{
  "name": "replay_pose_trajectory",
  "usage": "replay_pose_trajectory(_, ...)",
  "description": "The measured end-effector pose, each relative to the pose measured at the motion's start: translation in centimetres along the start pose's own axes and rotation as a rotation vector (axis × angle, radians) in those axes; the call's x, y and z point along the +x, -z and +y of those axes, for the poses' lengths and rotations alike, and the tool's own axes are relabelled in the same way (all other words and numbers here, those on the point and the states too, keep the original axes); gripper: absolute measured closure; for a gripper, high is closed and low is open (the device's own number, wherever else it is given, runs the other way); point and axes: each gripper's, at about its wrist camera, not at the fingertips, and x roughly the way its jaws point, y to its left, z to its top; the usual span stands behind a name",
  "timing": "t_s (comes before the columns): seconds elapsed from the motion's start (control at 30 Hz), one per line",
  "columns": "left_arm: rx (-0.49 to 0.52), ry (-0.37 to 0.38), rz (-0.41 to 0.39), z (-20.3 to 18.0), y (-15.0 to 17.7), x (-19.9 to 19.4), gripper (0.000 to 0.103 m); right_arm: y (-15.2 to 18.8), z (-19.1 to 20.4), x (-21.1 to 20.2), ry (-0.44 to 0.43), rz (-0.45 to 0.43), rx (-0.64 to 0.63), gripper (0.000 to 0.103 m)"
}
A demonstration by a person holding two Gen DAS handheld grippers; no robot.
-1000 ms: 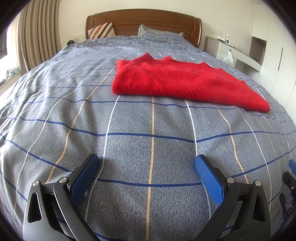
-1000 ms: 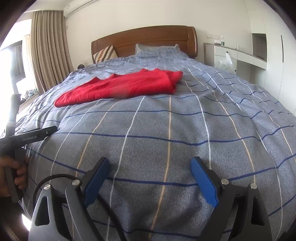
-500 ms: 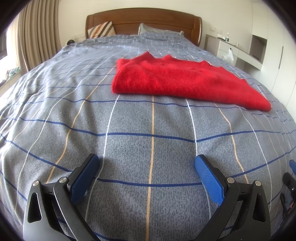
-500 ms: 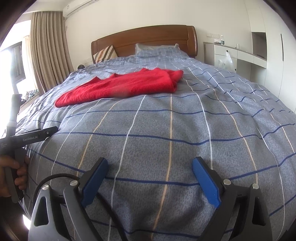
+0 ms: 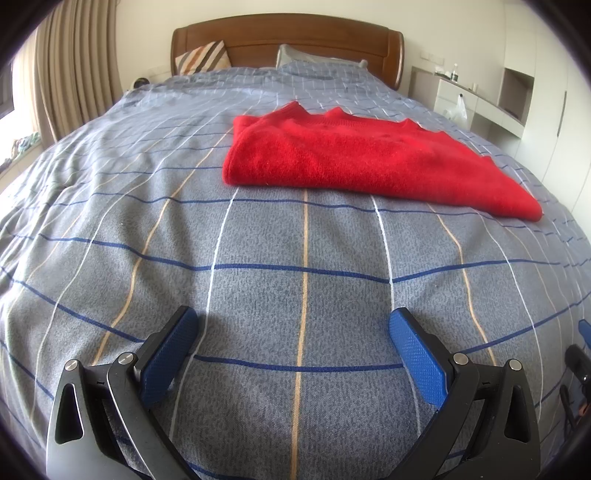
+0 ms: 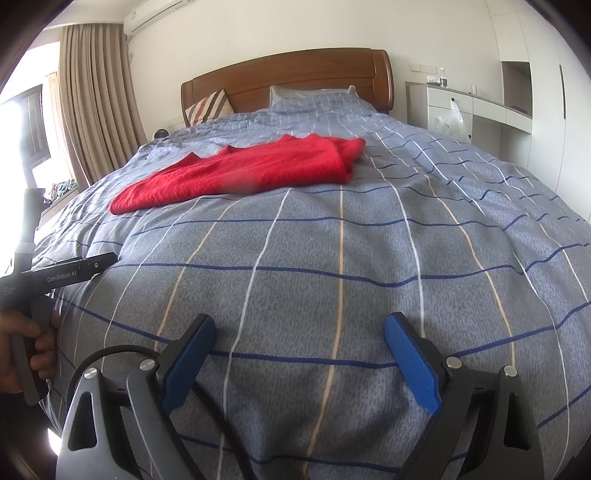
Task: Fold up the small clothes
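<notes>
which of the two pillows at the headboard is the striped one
The left pillow, leaning against the wooden headboard, carries diagonal brown and cream stripes. The other pillow, to its right, is plain pale grey with no pattern.

- A home bedroom: a wide bed (image 5: 258,258) under a grey checked cover fills both views.
- A wooden headboard (image 6: 295,79) with pillows (image 5: 201,59) stands against the far wall.
- Beige curtains (image 6: 96,107) hang by a window; an air conditioner (image 6: 155,14) sits high above.
- White built-in cabinets (image 6: 517,99) line one side.

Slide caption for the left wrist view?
Open left gripper hovers over grey plaid bedspread, short of the folded red knit garment.
</notes>
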Motion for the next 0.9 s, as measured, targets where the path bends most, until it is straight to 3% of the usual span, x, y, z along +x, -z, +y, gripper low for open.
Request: replay_pose_trajectory(0.9,0.001,-0.001,0.004,-0.06,-0.31,0.12,0.0,-0.04,0.07,0.0,0.0,0.002,0.002,0.01)
